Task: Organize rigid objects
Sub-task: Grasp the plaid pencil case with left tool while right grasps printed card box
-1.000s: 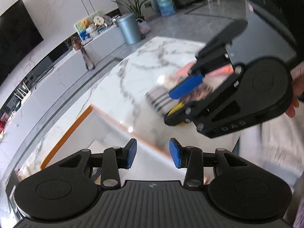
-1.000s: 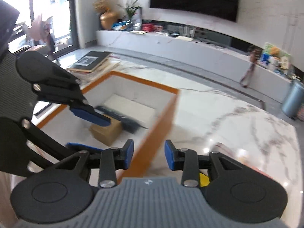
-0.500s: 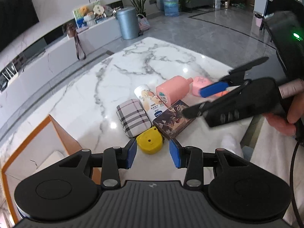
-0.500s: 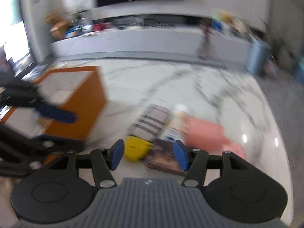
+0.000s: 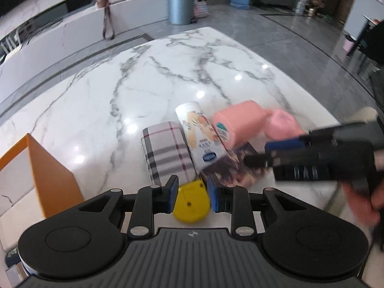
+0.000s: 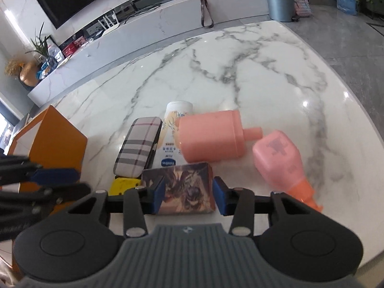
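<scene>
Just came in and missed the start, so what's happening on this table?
A person is tidying a cluster of things on the marble table with a claw in each hand. The left claw has just been closing around the yellow case, and the right claw around the picture box; whether either grips yet is unclear. A plaid case, a lotion tube and two pink bottles lie beside them. An orange box stands to the left.

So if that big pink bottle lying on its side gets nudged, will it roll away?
Probably. The pink bottle has a round body and lies on glossy marble, so it could roll. The white lotion tube alongside may block one direction. It looks like stiff plastic, unlikely to dent.
</scene>
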### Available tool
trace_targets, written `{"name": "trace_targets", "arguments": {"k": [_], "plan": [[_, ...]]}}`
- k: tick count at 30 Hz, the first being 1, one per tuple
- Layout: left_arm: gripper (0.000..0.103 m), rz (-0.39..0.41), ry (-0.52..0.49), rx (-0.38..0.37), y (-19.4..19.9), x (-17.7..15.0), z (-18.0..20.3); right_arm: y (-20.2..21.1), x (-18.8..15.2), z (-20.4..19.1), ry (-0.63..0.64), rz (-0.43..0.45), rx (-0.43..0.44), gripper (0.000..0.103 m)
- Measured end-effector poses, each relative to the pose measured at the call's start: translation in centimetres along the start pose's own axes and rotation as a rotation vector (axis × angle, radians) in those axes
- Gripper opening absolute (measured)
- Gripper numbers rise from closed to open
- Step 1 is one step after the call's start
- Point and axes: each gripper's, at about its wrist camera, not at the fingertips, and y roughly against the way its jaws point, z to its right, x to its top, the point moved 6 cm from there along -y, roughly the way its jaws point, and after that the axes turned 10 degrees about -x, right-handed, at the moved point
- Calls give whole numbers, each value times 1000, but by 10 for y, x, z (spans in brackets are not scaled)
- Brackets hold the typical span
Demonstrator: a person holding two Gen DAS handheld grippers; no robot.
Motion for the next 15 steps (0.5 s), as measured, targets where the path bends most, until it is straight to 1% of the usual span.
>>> {"name": "trace_targets", "arguments": {"k": [3, 5, 7, 9, 12, 14, 15], "plan": [[45, -27, 59, 28, -17, 9, -11, -11, 5, -13, 32, -14, 32, 44], [52, -39, 119, 35, -27, 14, -20, -18, 10, -18, 69, -5, 19, 43], [65, -48, 182, 39, -35, 18, -29, -25, 14, -15, 79, 1, -14, 43], [68, -60, 228, 48, -43, 19, -38, -29, 15, -7, 48, -7, -6, 43], [68, -101, 270, 78, -58, 20, -49, -34, 17, 3, 25, -5, -18, 43], [68, -115, 301, 66, -65, 20, -53, -39, 17, 5, 24, -14, -21, 43], [71, -117, 316, 53, -68, 20, -54, -41, 16, 4, 24, -20, -17, 43]]}}
